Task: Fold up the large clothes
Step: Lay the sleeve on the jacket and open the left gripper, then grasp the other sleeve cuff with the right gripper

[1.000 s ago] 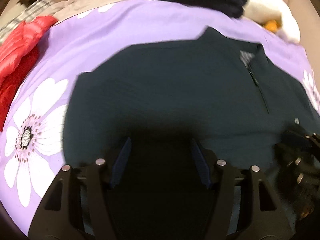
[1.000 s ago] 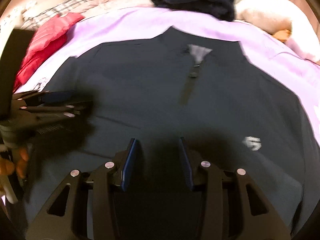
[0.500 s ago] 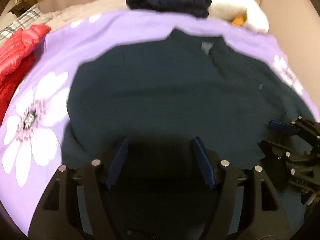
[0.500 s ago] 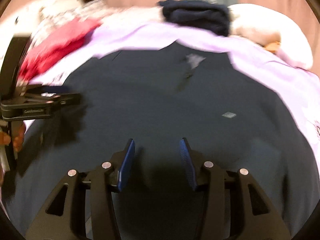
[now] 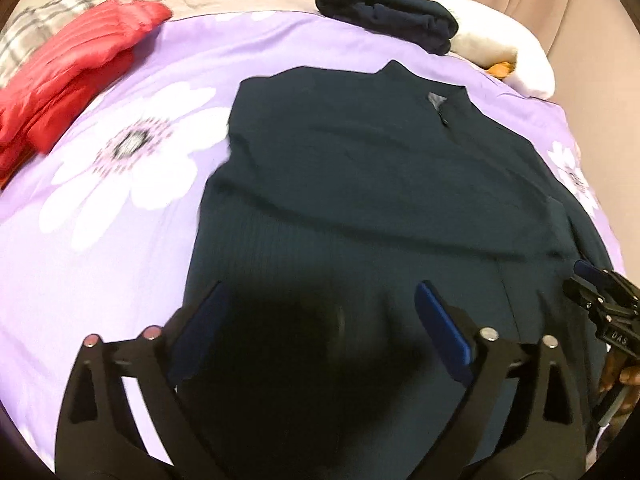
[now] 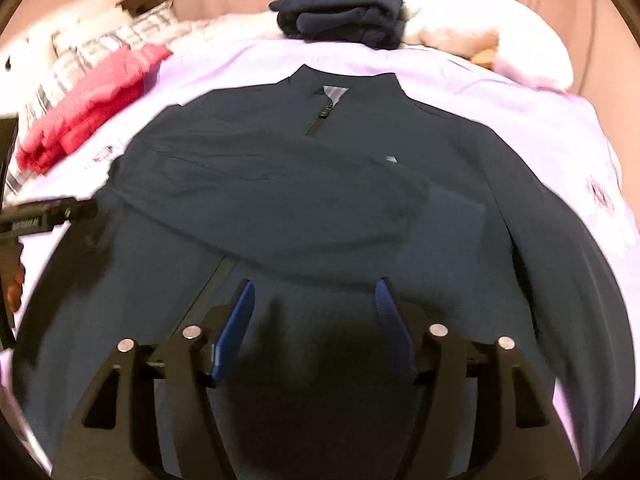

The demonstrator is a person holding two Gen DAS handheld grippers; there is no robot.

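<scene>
A dark navy zip jacket (image 5: 360,168) lies face up on the purple flowered bedspread (image 5: 120,240), collar toward the far side. One sleeve (image 6: 280,200) lies folded across its chest. My left gripper (image 5: 320,296) hovers over the jacket's lower left part, its jaws opening wide with nothing between them. My right gripper (image 6: 314,288) hangs over the lower middle of the jacket (image 6: 460,240), jaws also opening and empty. Each gripper shows in the other's view: the right gripper (image 5: 600,300) at the right edge, the left gripper (image 6: 48,216) at the left edge.
A red puffer jacket (image 5: 72,68) lies at the far left beside a plaid cloth (image 5: 60,8). A folded navy stack (image 5: 384,16) and a white pillow (image 5: 496,48) sit at the head of the bed. Curtains close off the back.
Both grippers have drawn back from the jacket, so more of the bed shows. Both pairs of jaws stand wider apart. The sleeve now lies across the chest.
</scene>
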